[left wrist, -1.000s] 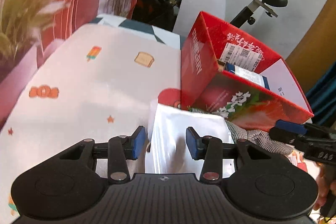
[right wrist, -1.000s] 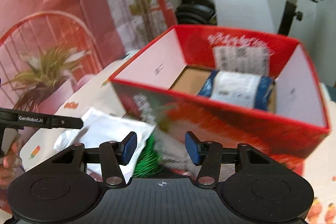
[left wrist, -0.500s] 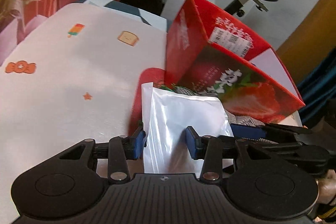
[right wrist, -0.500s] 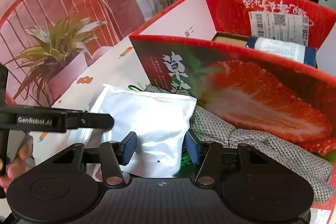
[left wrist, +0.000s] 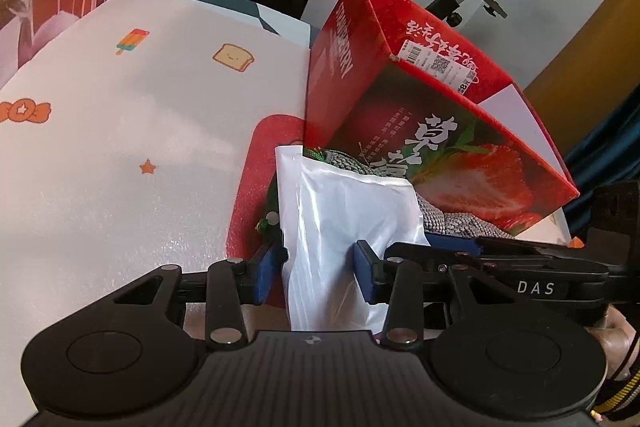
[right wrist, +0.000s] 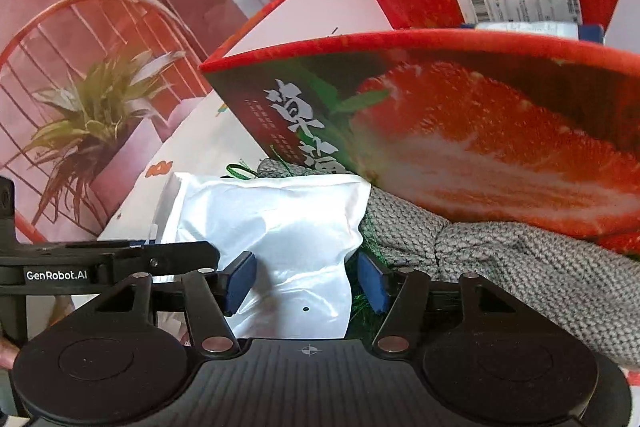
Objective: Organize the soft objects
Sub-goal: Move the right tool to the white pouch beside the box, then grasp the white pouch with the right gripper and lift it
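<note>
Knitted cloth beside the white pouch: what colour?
Grey knitted cloth, clearest in the right wrist view.

Ahead of you: red strawberry box (left wrist: 420, 115) stands close, tilted, its front wall (right wrist: 460, 131) blocking straight path. White pouch (left wrist: 344, 223) fills gap between both sets of fingers. Grey knit cloth (right wrist: 500, 259) packs strip under box front, on your right. Right gripper (left wrist: 472, 247) crowds left gripper (left wrist: 316, 267) from the side, just beside it. Open room: white printed tabletop (left wrist: 120, 147) to your left, bare. Box top open from above.
</note>
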